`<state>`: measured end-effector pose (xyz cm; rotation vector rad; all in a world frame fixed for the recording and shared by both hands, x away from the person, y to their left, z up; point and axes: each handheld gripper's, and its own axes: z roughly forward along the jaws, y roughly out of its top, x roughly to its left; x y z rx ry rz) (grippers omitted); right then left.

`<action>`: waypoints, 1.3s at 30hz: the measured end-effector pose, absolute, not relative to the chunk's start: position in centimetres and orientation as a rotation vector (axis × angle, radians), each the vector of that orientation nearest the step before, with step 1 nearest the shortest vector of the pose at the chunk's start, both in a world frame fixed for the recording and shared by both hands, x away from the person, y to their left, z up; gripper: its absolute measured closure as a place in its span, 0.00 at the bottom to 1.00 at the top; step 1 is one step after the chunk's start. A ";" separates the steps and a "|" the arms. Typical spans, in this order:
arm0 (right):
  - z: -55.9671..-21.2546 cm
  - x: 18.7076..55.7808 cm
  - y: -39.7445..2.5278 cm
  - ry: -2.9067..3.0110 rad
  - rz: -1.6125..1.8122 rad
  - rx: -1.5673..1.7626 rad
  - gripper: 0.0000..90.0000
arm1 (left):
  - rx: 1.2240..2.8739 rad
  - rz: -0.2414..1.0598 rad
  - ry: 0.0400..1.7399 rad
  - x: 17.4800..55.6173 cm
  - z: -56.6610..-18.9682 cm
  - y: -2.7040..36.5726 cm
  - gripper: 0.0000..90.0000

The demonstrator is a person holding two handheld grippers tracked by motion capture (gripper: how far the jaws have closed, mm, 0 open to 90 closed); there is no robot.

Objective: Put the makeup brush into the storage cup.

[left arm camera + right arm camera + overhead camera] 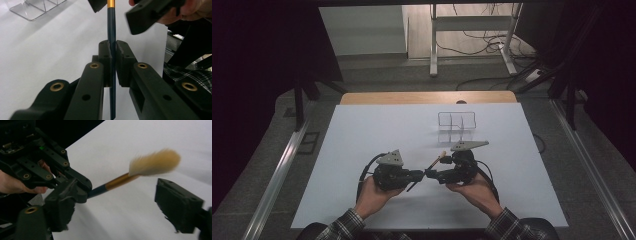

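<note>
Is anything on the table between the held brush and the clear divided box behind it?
Nothing visible. The brush is clamped in the left gripper, its bristle end between the open right gripper's jaws. Only bare white table lies between it and the clear divided box.

the high view is dim at both sides, nearly black, while the white surface (pixel 362 150) glows evenly under soft overhead light. faint shadows sit just under the hands. in the left tool view the near black parts are soft and out of focus, and the right tool (pixel 150 15) above is smeared with motion. in the right tool view the brush (pixel 150 165) tip is blurred, its bristles a fuzzy smudge, and the upper left corner is dark. no harsh glare.
</note>
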<state>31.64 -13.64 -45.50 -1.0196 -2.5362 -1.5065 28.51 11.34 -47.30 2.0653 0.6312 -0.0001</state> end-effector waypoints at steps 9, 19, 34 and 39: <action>-45.6 32.0 -13.7 -2.441 -1.511 -1.020 0.52 | 2.074 -0.001 0.622 28.4 -47.3 11.2 0.93; -45.6 32.2 -13.8 -2.355 -1.488 -0.957 0.93 | 2.129 0.069 0.642 28.3 -47.6 10.5 0.72; -44.9 31.8 -14.3 -2.478 -1.515 -0.932 0.93 | 2.132 0.104 0.732 28.6 -47.7 11.1 0.12; -44.6 31.8 -14.6 -2.522 -1.516 -0.927 0.93 | 2.147 0.106 0.727 28.4 -47.5 11.5 0.05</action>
